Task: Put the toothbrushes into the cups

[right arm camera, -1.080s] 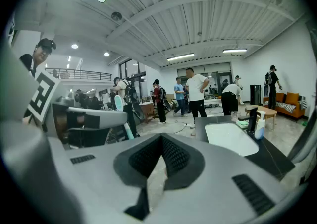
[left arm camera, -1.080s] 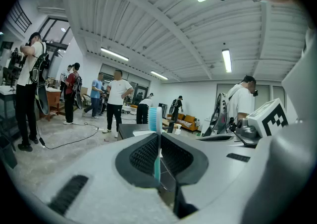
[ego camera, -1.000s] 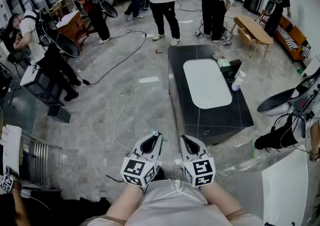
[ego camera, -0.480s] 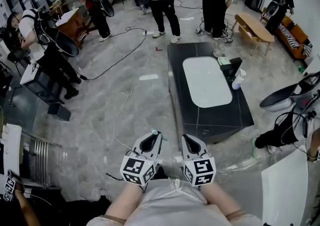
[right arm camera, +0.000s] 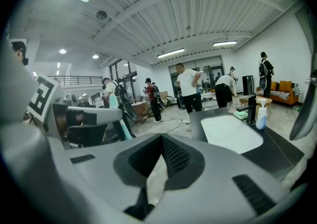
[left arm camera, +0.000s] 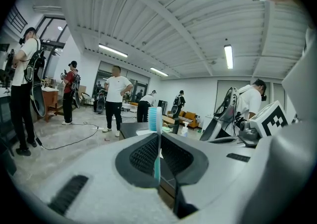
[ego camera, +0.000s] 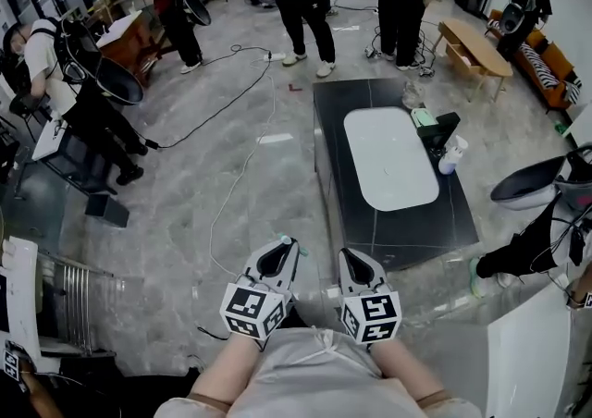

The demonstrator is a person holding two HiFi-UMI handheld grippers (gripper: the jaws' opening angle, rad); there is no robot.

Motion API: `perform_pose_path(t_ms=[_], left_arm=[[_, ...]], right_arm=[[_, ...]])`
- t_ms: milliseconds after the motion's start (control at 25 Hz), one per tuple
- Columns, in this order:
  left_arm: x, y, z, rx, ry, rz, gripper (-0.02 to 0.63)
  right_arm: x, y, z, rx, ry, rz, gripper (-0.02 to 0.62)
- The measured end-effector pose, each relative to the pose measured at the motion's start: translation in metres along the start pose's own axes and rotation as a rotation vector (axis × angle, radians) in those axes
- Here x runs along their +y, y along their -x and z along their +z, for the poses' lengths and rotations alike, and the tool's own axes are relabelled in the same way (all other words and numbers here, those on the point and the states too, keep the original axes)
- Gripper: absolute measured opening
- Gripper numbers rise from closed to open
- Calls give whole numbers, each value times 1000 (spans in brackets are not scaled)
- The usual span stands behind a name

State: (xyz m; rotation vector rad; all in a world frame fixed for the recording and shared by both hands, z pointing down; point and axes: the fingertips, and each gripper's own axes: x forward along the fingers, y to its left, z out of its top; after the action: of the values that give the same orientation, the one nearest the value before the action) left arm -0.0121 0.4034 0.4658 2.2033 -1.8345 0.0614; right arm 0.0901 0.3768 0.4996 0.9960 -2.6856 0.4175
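My left gripper (ego camera: 281,252) is held close in front of the body, shut on a teal toothbrush (left arm camera: 155,119). The brush stands upright between the pads with its bristle head above the jaws. The same brush (right arm camera: 115,102) shows at the left of the right gripper view. My right gripper (ego camera: 355,264) is beside the left one, jaws together with nothing between them. Ahead stands a dark counter (ego camera: 407,222) with a white basin (ego camera: 390,157). A clear glass cup (ego camera: 413,94) stands at its far end, well away from both grippers.
On the counter's right side are a black faucet (ego camera: 442,126), a green soap box (ego camera: 424,116) and a white bottle (ego camera: 451,155). Cables (ego camera: 231,102) trail over the grey floor. Several people stand at the back and left. A wooden bench (ego camera: 474,44) is far right.
Both grippers keep their place in front of the body, still shut. The counter has slid slightly right and nearer in view. A person in blue at the back has left the view.
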Motion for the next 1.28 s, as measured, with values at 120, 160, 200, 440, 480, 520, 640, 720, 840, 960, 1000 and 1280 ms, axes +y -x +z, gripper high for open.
perform_pose_path(t_ms=[120,160,200,440,480,520,640,720,840,960,1000,1280], left_arm=[[26,-21,7,4,3,-27,32],[35,-29,10,4,3,-39,32],[45,-37,15,3,5,-50,32],[119,-83,49,10,8,-129,32],[132,-90,54,11,7,-146,32],[146,-96,59,13,4,-161,32],[185,-114,74,15,-3,-200,32],[207,-124,83,16,-7,-222,32],[233,-138,94,17,-13,-254,32],[251,-151,97,23,-9,-271,32],[255,-155,97,25,-4,-273,32],[273,-201,91,67,6,-296,32]], right_arm=[[-5,-30,6,0,-20,-29,26],[-7,-41,9,-2,-26,-40,26],[-9,-52,13,-5,-32,-51,26],[-7,-132,45,0,-61,-125,26],[-6,-145,50,-2,-67,-140,26],[-4,-159,56,-6,-71,-154,26],[2,-199,74,-17,-77,-187,26],[6,-223,85,-22,-78,-204,26],[9,-252,96,-22,-82,-228,26],[9,-273,99,-2,-82,-234,26],[8,-280,99,7,-83,-232,27],[-25,-318,103,27,-108,-257,28]])
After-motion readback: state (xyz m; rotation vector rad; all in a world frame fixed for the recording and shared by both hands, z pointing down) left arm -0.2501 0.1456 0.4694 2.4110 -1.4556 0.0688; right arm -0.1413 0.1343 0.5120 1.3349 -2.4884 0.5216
